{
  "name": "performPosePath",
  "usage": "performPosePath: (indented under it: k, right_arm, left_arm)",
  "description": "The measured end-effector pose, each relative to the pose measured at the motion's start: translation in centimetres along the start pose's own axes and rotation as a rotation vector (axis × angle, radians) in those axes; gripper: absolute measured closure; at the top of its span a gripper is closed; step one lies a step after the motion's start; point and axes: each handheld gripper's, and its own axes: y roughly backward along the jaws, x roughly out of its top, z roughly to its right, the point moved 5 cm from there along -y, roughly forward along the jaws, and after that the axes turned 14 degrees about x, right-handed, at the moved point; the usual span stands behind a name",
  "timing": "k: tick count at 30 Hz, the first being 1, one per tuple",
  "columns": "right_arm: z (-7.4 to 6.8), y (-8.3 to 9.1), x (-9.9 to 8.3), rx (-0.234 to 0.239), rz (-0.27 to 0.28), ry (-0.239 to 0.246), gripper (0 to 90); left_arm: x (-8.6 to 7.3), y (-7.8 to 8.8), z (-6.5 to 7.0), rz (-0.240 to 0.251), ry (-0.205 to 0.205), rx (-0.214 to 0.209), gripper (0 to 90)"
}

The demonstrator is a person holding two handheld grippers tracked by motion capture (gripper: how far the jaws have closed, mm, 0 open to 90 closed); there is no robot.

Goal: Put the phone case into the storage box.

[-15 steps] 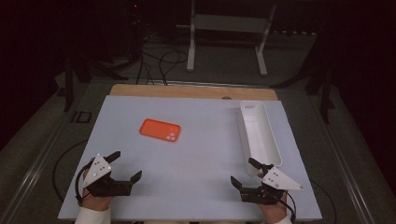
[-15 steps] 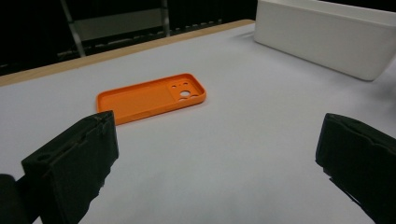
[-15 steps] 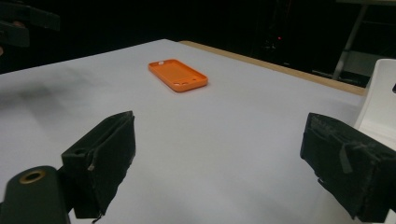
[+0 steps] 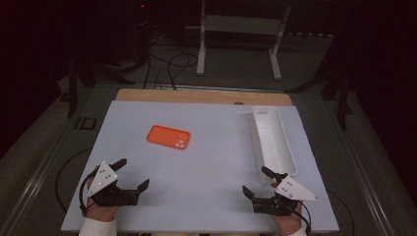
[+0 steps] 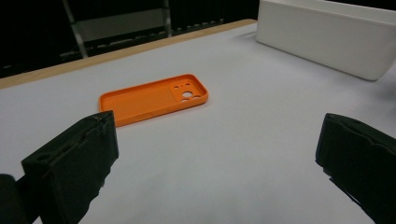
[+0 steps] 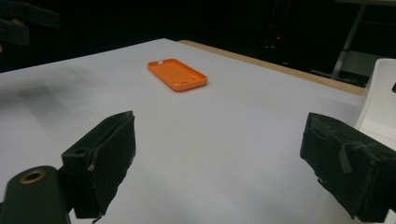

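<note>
An orange phone case (image 4: pixel 168 137) lies flat, hollow side up, on the white table (image 4: pixel 206 162), left of centre. The same phone case (image 5: pixel 154 99) shows ahead of the left jaws, and the phone case (image 6: pixel 177 73) lies farther off in the right gripper view. My left gripper (image 4: pixel 132 174) rests near the front left edge, open, with nothing between its jaws. At the front right my right gripper (image 4: pixel 257 181) also stands open and empty. Both point up the table, well short of the case.
A long white tray (image 4: pixel 273 140) lies along the right side of the table, its near end close to the right gripper; it looks empty. A wooden strip (image 4: pixel 201 96) edges the far side. Cables and a metal stand (image 4: pixel 236 24) sit on the dark floor beyond.
</note>
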Motion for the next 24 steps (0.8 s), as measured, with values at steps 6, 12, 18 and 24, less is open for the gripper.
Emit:
performPosePath:
  k: [6, 12, 18, 24]
  right_arm:
    - [0.0, -0.2, 0.3, -0.002, 0.006, -0.008, 10.4]
    - [-0.2, -0.2, 0.6, 0.001, 0.008, -0.005, 10.4]
    - [-0.3, -0.4, 0.5, 0.004, 0.001, 0.000, 10.4]
    - [-0.1, -0.3, 0.2, -0.002, 0.001, -0.004, 10.4]
  left_arm:
    - [0.6, 0.0, -0.4, 0.010, 0.011, 0.011, 0.0]
    - [1.1, 0.0, -0.7, 0.020, 0.012, 0.017, 0.0]
    - [2.3, -0.8, -1.1, 0.033, 0.003, 0.014, 0.0]
    - [3.3, -2.0, -1.3, 0.043, 0.000, 0.012, 0.0]
